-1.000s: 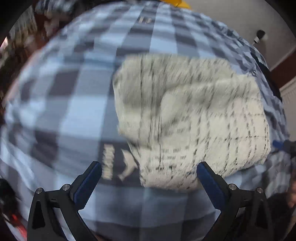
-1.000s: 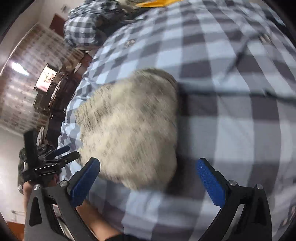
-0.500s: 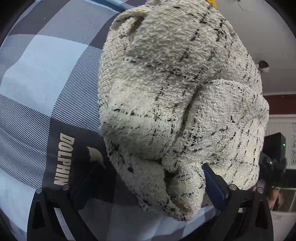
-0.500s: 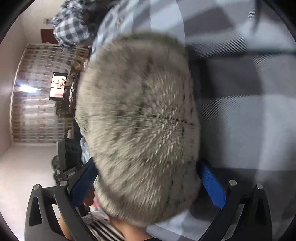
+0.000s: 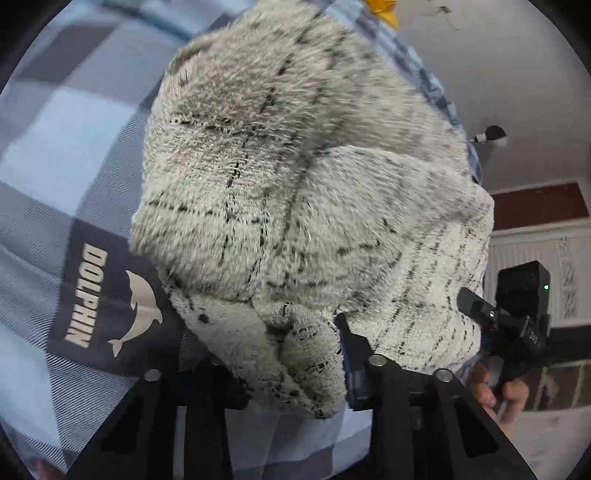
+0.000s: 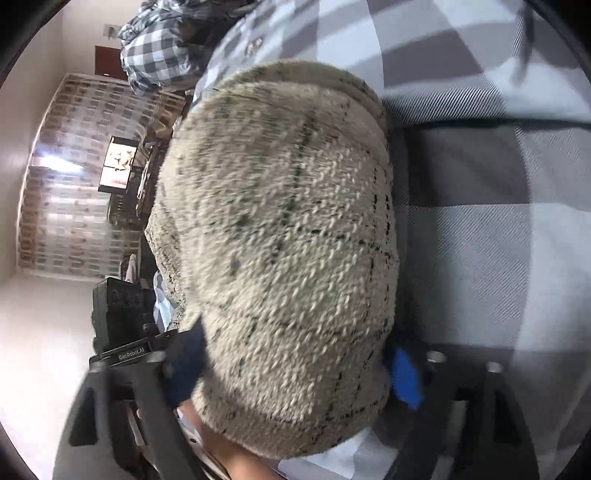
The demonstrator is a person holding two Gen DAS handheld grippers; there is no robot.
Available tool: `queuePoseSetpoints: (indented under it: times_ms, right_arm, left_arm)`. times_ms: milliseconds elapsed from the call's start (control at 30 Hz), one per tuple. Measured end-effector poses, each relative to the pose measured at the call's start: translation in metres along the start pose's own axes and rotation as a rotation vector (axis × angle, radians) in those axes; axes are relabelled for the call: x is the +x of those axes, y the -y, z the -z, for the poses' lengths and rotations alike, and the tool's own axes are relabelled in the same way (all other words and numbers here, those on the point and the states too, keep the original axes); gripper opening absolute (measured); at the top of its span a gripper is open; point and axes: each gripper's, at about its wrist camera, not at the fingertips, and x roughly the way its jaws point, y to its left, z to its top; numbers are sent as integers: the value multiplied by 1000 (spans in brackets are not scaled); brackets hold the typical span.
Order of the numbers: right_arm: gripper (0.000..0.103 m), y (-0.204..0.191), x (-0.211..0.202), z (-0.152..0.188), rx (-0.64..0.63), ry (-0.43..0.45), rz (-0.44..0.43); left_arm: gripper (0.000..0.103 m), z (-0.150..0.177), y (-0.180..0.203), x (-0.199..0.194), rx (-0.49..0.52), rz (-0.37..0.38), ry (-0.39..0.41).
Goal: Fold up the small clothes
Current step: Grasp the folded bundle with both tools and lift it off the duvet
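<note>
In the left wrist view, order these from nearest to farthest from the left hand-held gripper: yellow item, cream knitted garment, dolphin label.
1. Cream knitted garment: pinched in the left hand-held gripper.
2. Dolphin label: left, on the checked cloth.
3. Yellow item: top edge, behind the garment.

Both wrist views close above garment (image 5: 295,206)

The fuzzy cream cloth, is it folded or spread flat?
Bunched, not flat: the cream cloth humps up in thick rolls on the checked sheet.
</note>
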Motion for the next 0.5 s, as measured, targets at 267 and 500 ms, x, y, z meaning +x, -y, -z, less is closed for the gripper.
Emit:
queuePoseSetpoints:
  times_ms: [267,500]
  right_arm:
    - [67,-31,-57,34,-86,204,-4]
    - [68,-39,-116,-10,-138,312,21]
  left_arm:
    - [27,4,69,-25,187,-11,138]
    - [28,-68,131,-23,298,-19,193]
